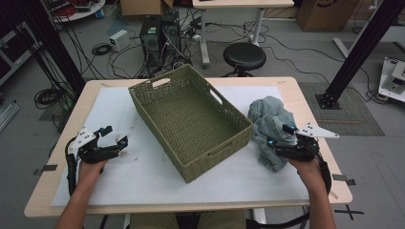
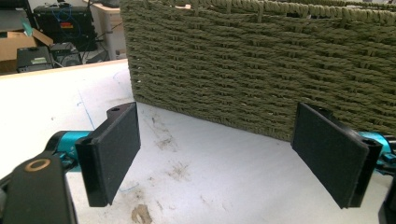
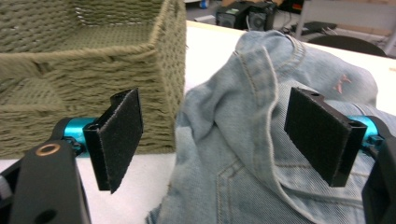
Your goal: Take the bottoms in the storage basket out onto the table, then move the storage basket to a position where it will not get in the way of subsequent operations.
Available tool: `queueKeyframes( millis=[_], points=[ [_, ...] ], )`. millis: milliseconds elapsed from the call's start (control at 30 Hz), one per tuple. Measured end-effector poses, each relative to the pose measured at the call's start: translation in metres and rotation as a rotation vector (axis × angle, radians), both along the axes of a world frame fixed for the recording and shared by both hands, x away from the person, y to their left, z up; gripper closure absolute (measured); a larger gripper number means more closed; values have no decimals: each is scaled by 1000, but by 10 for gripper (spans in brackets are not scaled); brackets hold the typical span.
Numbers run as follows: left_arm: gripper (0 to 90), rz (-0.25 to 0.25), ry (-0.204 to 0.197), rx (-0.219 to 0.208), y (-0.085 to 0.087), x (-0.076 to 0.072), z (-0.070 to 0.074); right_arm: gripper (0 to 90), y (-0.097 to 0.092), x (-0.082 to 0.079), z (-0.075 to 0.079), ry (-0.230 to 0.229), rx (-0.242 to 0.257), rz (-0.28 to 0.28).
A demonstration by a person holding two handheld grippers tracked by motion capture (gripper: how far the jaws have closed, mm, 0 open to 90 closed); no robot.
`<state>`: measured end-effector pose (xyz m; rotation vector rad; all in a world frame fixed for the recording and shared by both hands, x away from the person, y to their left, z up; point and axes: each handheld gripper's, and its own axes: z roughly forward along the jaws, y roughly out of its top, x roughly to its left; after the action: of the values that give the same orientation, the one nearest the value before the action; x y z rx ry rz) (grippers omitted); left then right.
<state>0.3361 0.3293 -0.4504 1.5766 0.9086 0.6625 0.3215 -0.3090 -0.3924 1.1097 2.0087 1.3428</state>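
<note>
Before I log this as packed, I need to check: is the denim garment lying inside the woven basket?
No, the crumpled denim garment lies on the table to the right of the woven basket, whose inside shows only its weave.

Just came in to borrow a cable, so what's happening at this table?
A person sits at the table with a two-jaw gripper in each hand. The right gripper is open over a crumpled pair of light blue jeans lying beside an empty green woven basket; nothing is pinched between its fingers. The left gripper rests open on the white mat, facing the basket's side.
</note>
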Motion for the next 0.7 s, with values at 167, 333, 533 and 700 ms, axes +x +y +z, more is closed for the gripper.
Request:
queueKeyframes(
  millis=[167, 333, 533, 700],
  points=[
    [158, 5, 0, 9, -1, 0, 0, 204, 1, 0, -3, 6, -10, 13],
    [157, 6, 5, 1, -1, 0, 0, 204, -2, -1, -3, -2, -3, 3],
    [157, 1, -3, -5, -1, -1, 0, 204, 2, 1, -2, -1, -3, 7],
    [157, 2, -5, -1, -1, -1, 0, 205, 10, 2, -2, 3, -16, 32]
  ],
)
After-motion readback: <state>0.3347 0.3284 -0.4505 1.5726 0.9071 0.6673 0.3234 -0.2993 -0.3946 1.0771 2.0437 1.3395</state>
